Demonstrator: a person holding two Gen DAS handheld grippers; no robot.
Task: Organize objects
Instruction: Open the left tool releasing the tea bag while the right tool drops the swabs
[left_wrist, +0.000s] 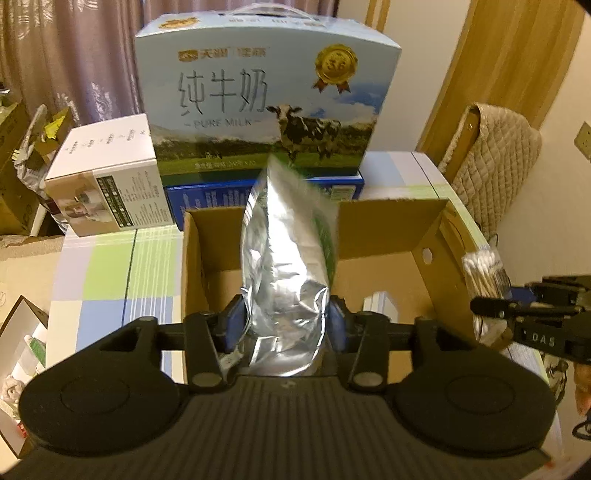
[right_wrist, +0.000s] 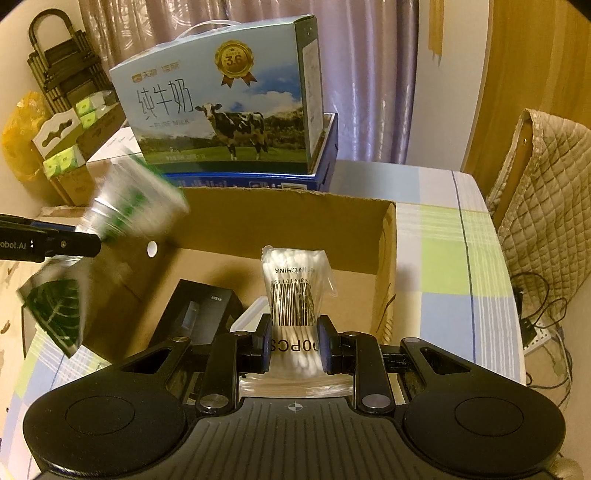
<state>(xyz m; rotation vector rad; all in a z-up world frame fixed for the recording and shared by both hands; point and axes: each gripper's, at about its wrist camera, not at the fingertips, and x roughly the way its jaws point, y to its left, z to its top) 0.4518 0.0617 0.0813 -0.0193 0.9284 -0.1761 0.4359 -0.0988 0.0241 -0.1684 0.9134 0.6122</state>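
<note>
Hovering over the cardboard box (left_wrist: 391, 236), your left hand-held gripper (left_wrist: 286, 328) clamped the foil pouch (left_wrist: 286, 258); right hand-held gripper (right_wrist: 293, 345) pinched the cotton swab pack (right_wrist: 295, 284). Pouch blurred—swinging could clip the box wall.

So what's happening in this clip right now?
A person with a gripper in each hand is packing items into an open cardboard box on a checked tablecloth. The left gripper is shut on a silver foil pouch, held over the box. The right gripper is shut on a clear bag of cotton swabs, also above the box. A black box already lies inside. A milk carton stands behind.
</note>
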